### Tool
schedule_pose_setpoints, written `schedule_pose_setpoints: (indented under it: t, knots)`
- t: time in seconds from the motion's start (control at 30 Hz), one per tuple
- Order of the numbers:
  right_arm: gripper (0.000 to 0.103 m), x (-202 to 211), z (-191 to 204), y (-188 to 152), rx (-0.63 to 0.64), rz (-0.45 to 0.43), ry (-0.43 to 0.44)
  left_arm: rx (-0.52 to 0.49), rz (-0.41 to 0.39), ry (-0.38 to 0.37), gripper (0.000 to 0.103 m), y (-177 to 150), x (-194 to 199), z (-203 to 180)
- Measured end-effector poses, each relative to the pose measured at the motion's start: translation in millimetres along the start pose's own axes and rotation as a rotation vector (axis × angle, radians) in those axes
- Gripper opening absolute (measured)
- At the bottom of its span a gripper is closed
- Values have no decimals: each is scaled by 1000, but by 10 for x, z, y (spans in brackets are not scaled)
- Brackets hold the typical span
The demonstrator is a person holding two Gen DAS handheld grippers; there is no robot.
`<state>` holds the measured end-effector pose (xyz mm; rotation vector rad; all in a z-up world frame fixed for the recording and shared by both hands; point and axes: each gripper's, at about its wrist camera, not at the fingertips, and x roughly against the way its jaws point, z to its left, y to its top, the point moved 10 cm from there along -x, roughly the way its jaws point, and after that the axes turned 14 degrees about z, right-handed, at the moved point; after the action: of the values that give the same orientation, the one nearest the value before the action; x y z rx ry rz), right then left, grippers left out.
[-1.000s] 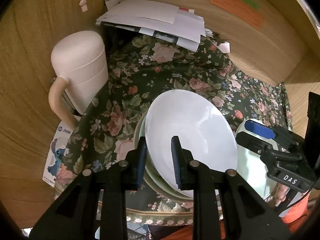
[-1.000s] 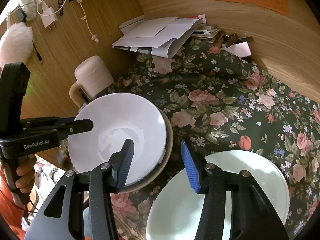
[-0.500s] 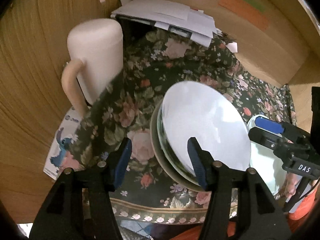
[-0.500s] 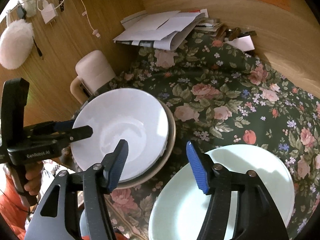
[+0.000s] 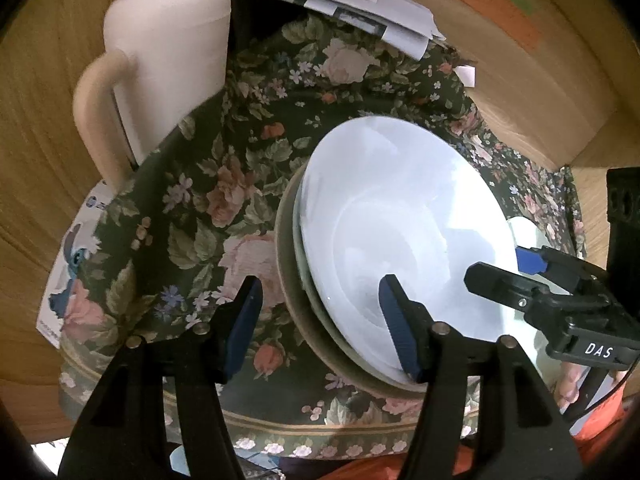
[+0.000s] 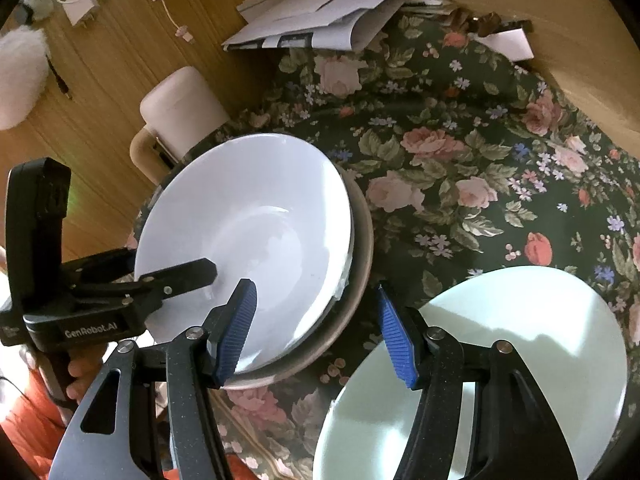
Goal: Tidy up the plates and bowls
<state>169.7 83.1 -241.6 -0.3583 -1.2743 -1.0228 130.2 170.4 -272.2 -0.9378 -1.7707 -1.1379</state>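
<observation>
Bowls first: the white bowl (image 6: 248,240) sits nested on a small stack, with a pale green rim and a wider tan dish (image 6: 360,264) showing beneath it, all resting on the floral cloth (image 6: 460,152). That part looks done to me. My left gripper (image 5: 320,320) has just been opening, and now its jaws stand apart on either side of the stack's near edge, one finger over the white bowl, the other over the cloth, pads pressing on nothing. My right gripper (image 6: 316,328) has also been widening; its jaws are open and empty, one blue pad hanging over the bowl's rim, the other over the near edge of the pale green plate (image 6: 500,352). That plate lies alone, just beside the stack and not touching it, so I'd say it is what's left to tidy, though whether it belongs under or beside the stack I can't judge.

Hard to read: how many dishes sit under the white bowl, since only thin rims peek out. The green plate's lower part is hidden behind my right finger. In the left view the plate is barely a sliver behind the other gripper. The pink jug (image 5: 168,52) is partly tucked behind a fold of cloth
</observation>
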Motion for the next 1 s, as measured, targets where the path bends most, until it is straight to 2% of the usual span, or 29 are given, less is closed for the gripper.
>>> schedule_pose_setpoints:
  t: [0.1, 0.2, 0.27, 0.5, 0.63, 0.83, 1.0]
  knots:
    - [56, -24, -8, 24, -1, 0, 1, 8, 4, -32, 56, 1, -52, -11]
    - [46, -99, -5, 29, -6, 30, 22, 0, -8, -35, 48, 19, -52, -37]
    - [43, -144, -19, 40, -8, 31, 9, -16, -21, -27, 44, 26, -42, -64]
    - [38, -148, -40, 83, -17, 25, 4, -3, -35, -8, 43, 33, -47, -43]
    - [38, -154, -37, 95, -18, 19, -16, 8, -48, 34, 43, 31, -34, -52]
    - [38, -155, -78, 101, -52, 16, 17, 30, -73, 90, 43, 60, -2, -84]
    - [37, -110, -102, 92, -68, -5, 20, 32, -74, 91, 43, 88, 26, -120]
